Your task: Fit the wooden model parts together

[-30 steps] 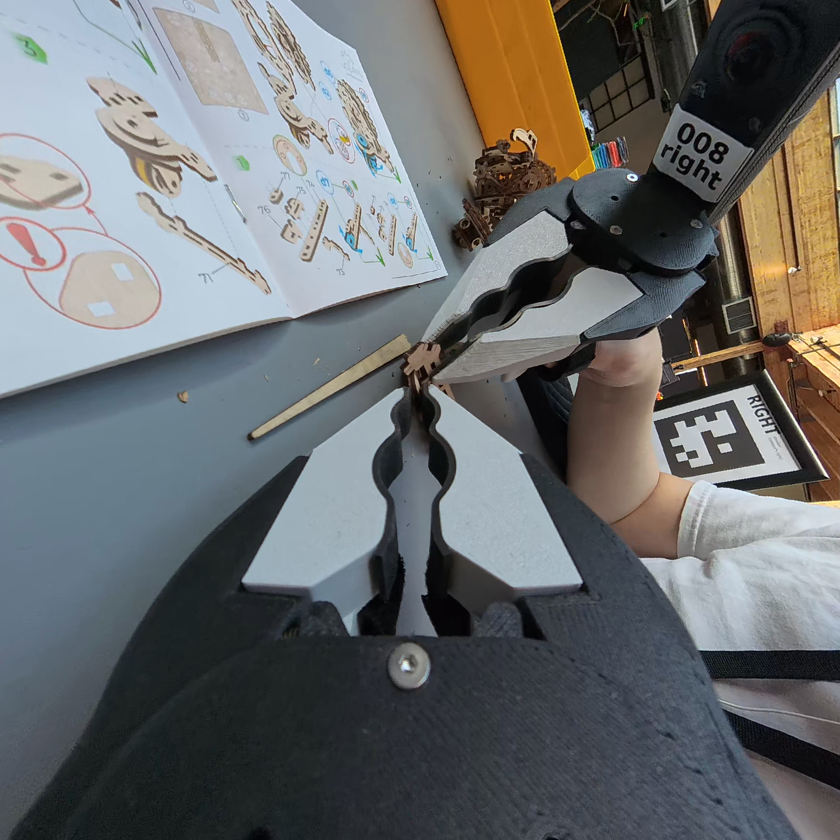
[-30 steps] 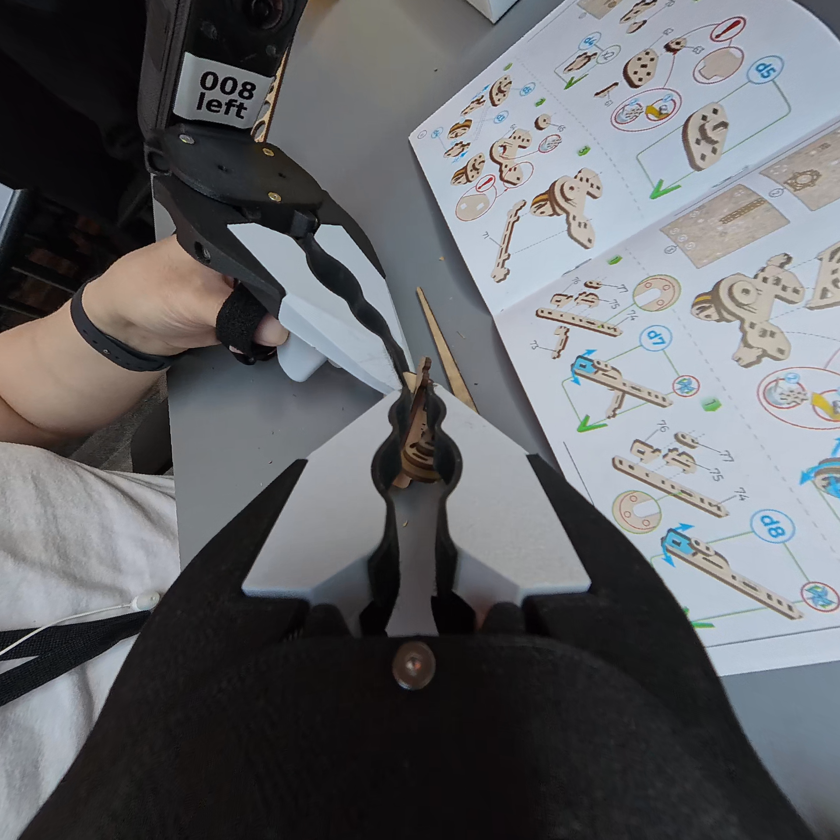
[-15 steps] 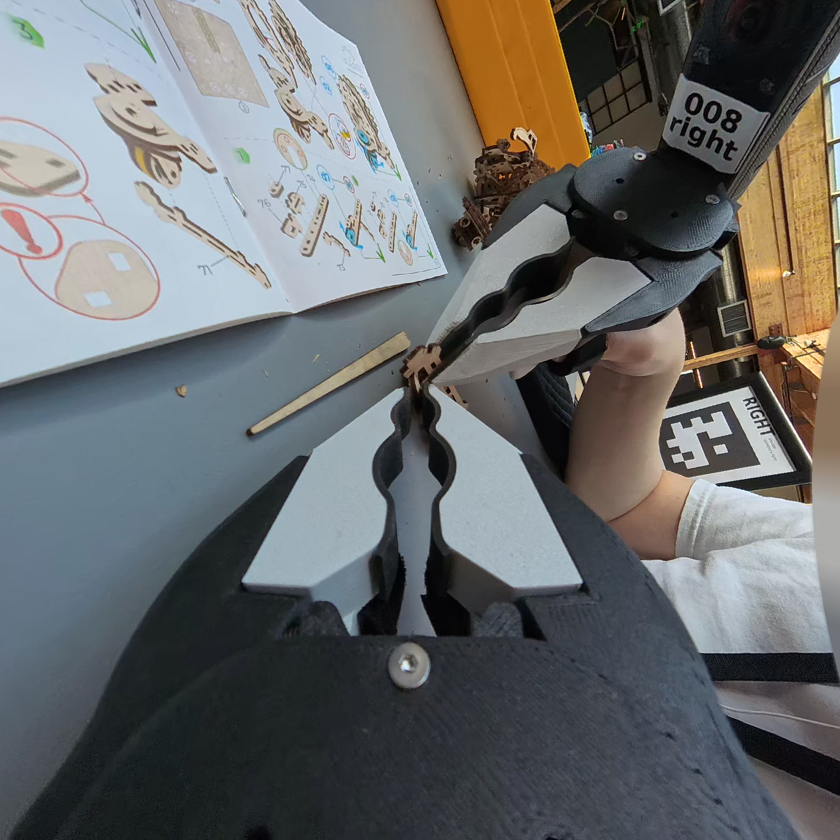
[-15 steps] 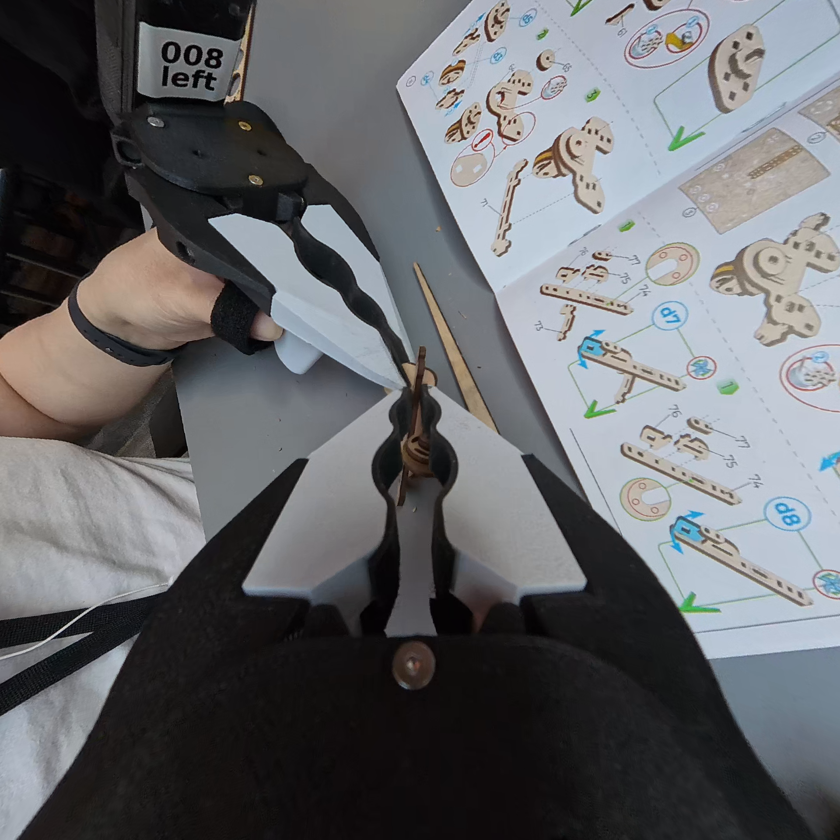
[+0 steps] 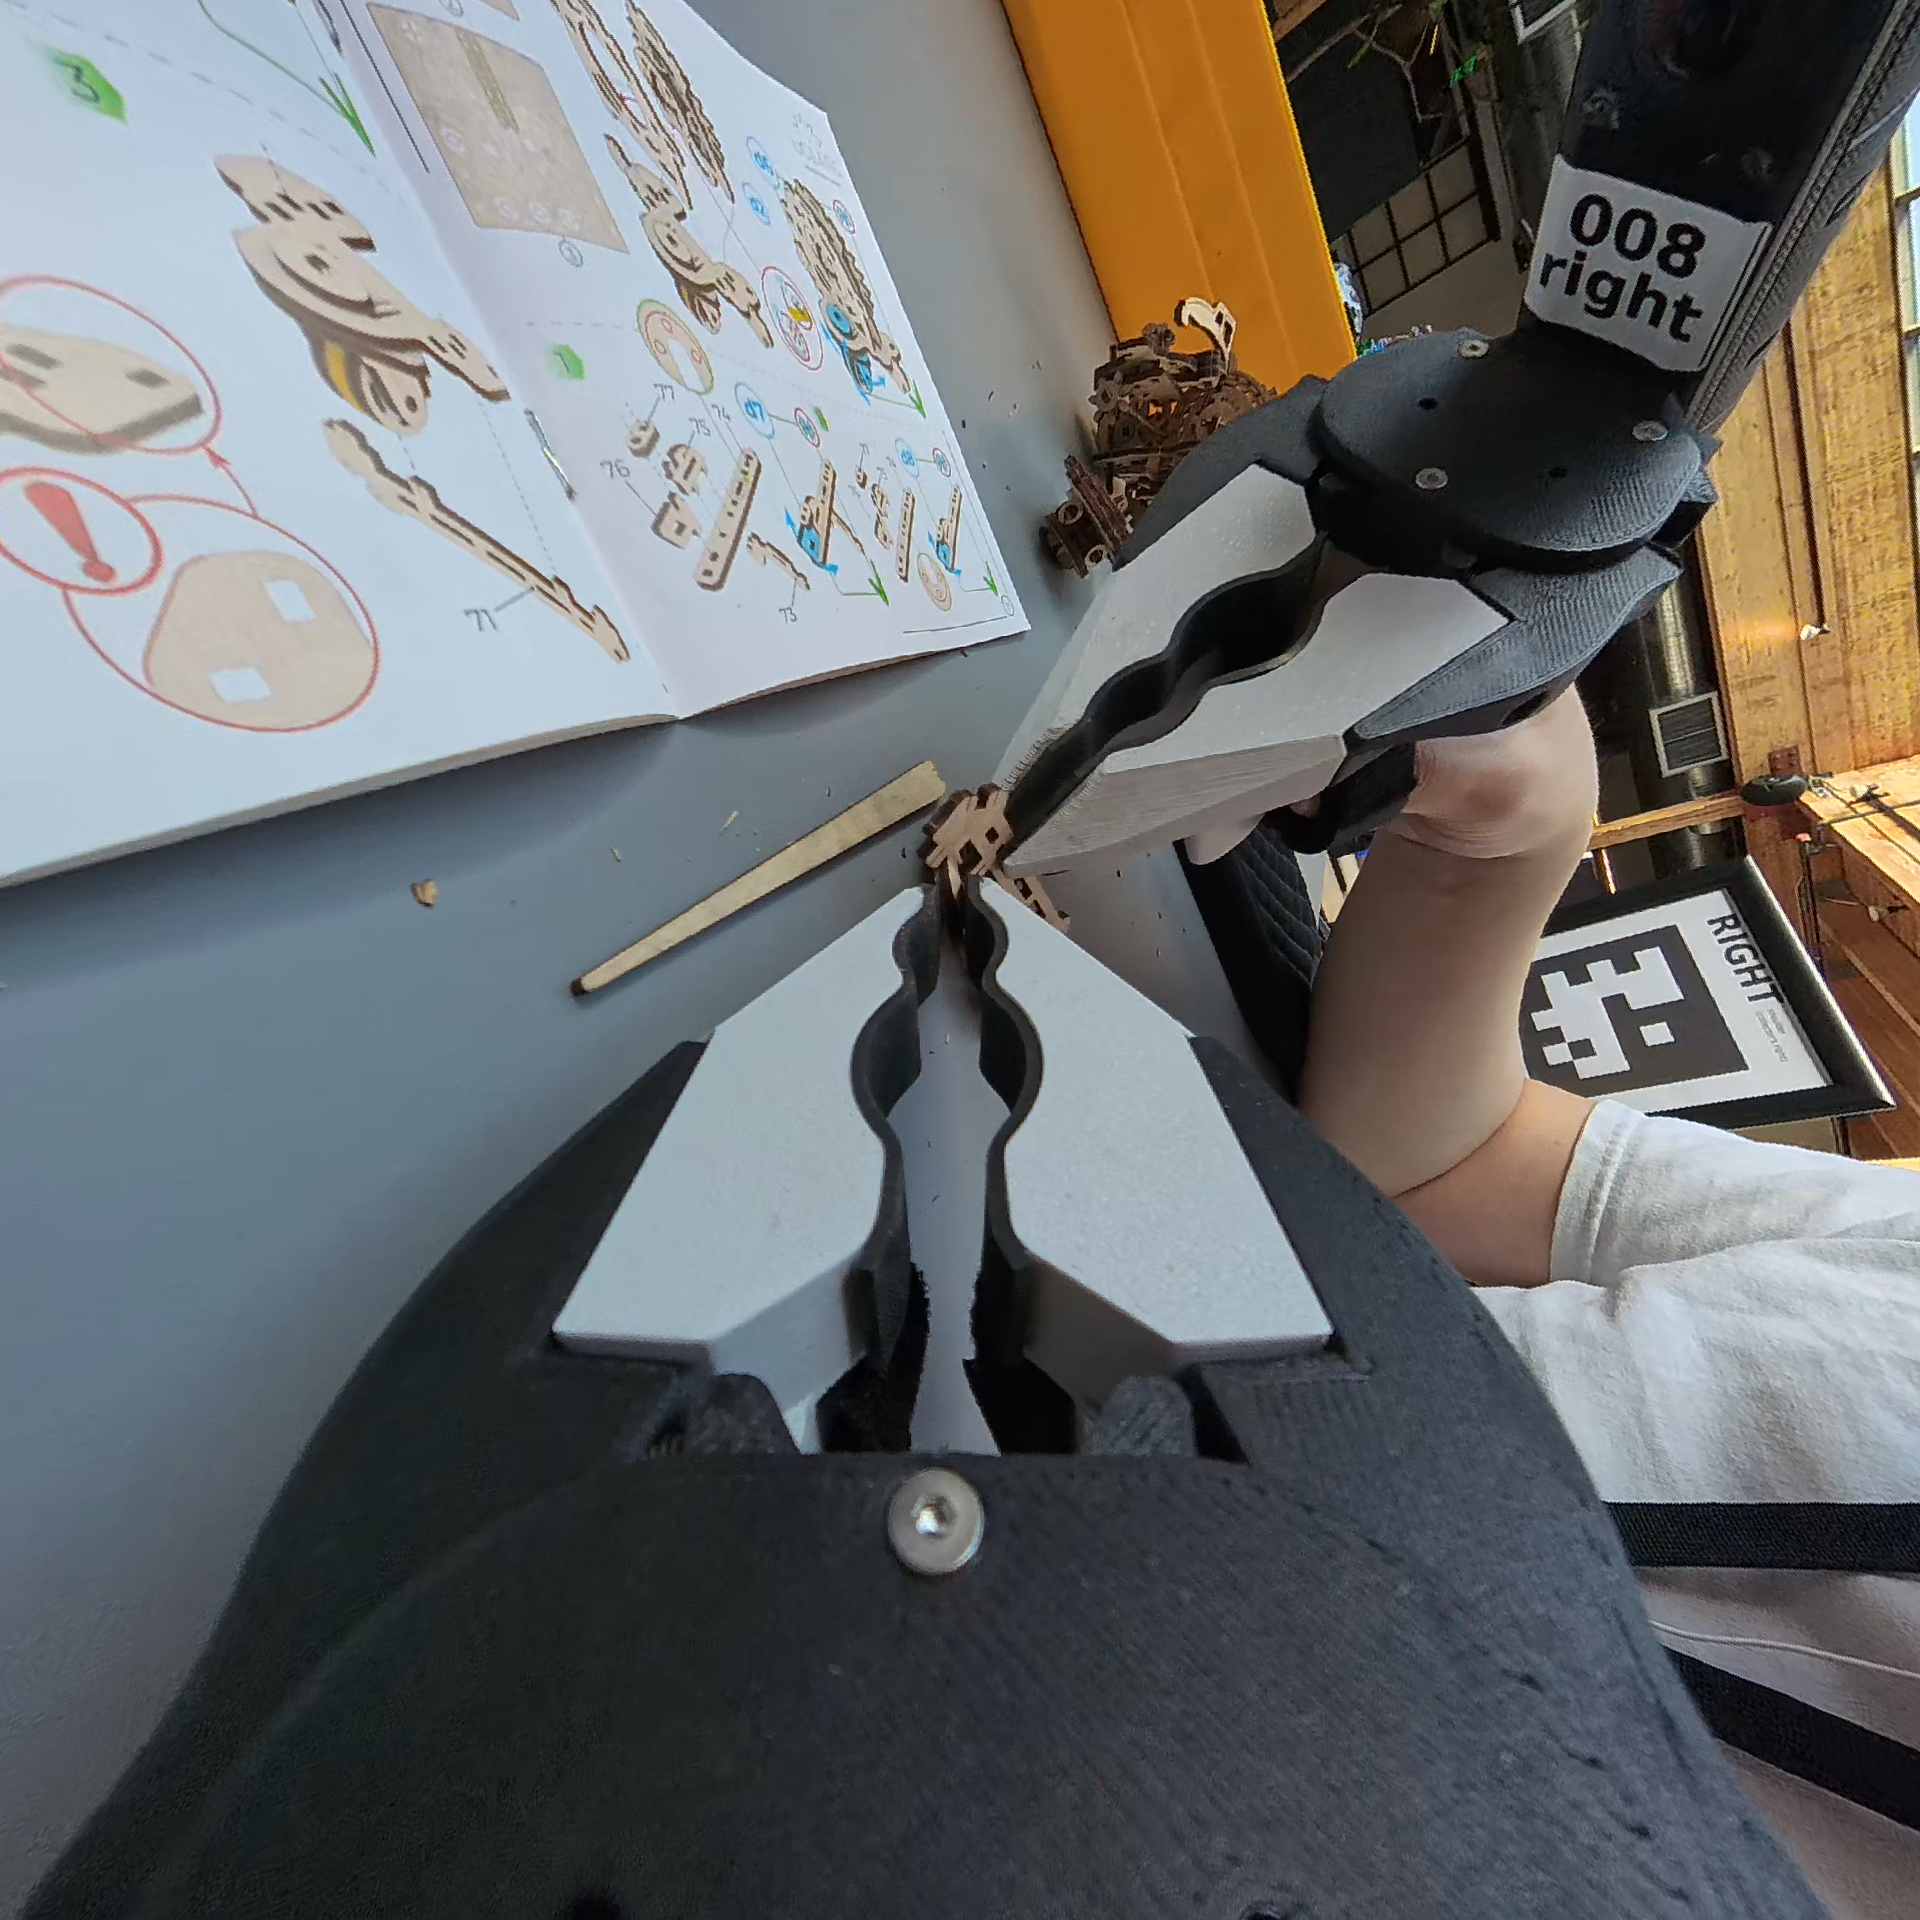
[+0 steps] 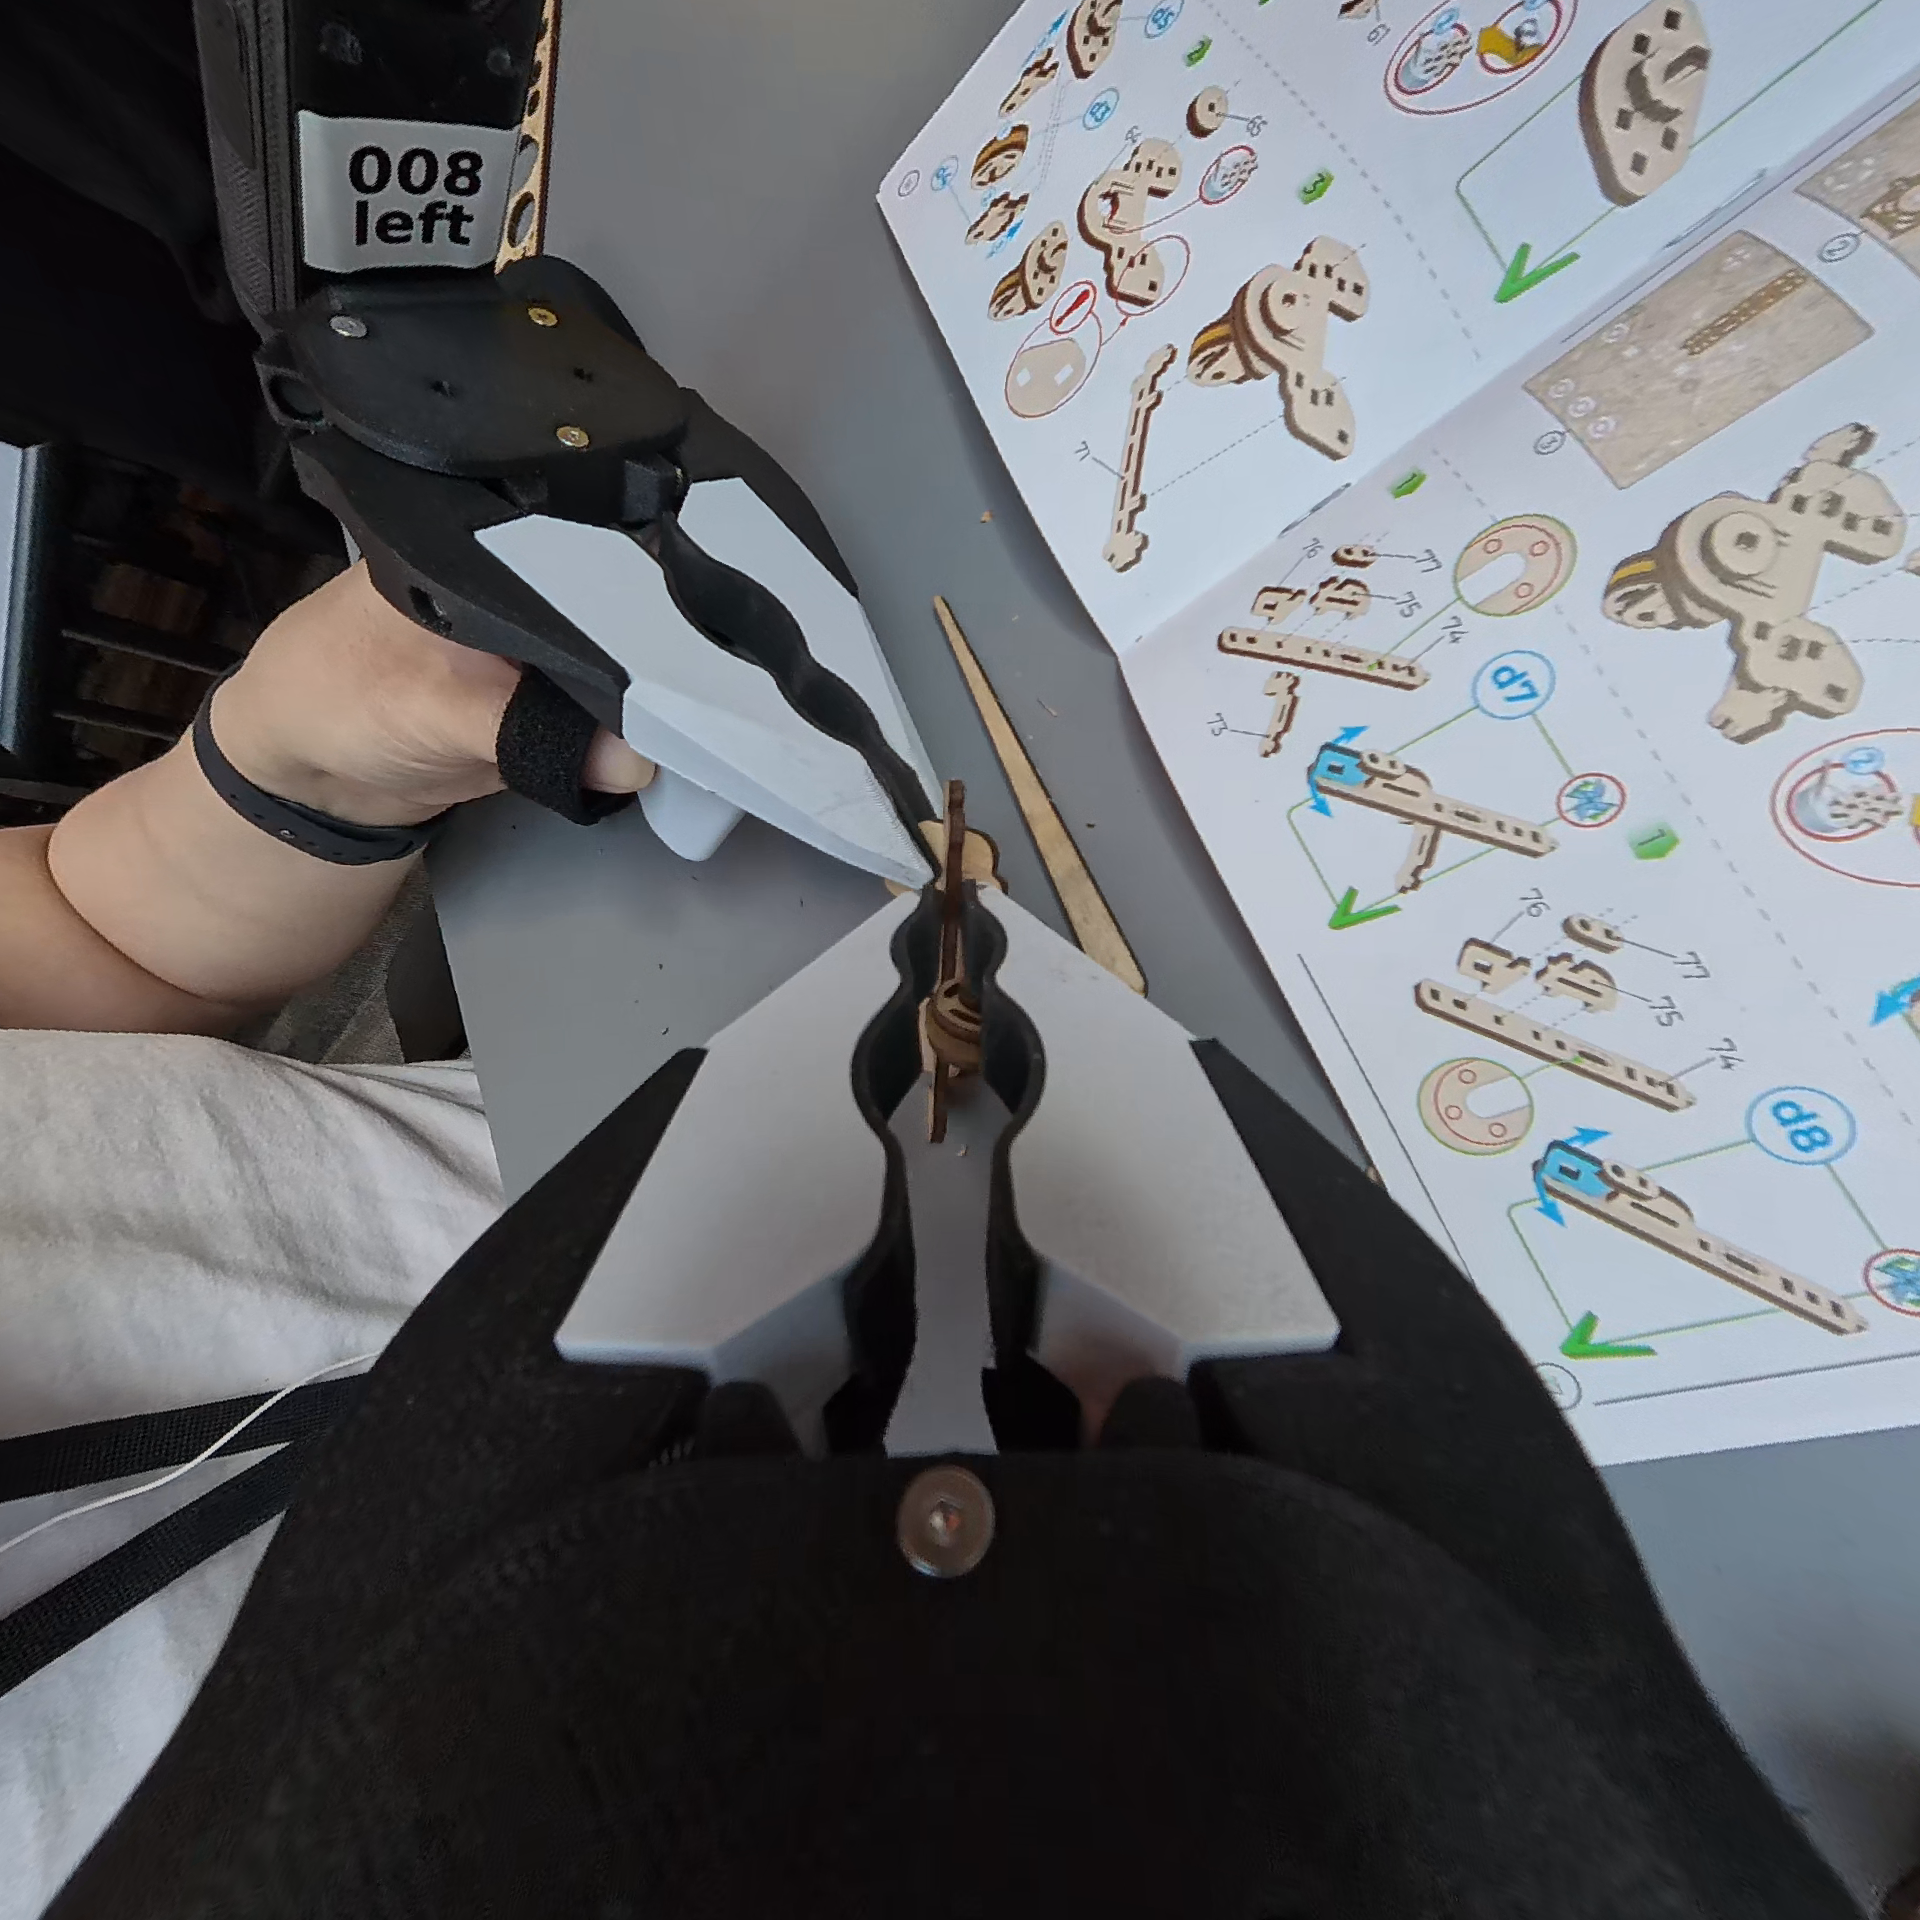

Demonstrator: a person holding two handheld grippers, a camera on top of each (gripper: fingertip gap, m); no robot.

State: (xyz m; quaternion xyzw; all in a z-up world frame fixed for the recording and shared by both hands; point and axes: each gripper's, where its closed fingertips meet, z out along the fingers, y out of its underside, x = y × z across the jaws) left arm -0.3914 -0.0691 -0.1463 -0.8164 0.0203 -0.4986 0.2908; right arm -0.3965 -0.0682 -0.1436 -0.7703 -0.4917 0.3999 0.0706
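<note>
Wooden model part [image 5: 971, 831] sits at the meeting tips: the left gripper [image 5: 951, 914] pinches its small piece there, while the right gripper [image 5: 1023, 800] slants down from the upper right. From the right wrist, the right gripper [image 6: 951, 914] clamps an upright wooden strip [image 6: 951, 997]; the left gripper [image 6: 914, 857] angles in from the upper left above the grey table [image 6: 727, 156].

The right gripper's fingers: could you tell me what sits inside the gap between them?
A thin wooden model part stands edge-on between the right gripper's fingers, its top poking past the tips. How its pinched faces look is hidden by the pads.
</note>
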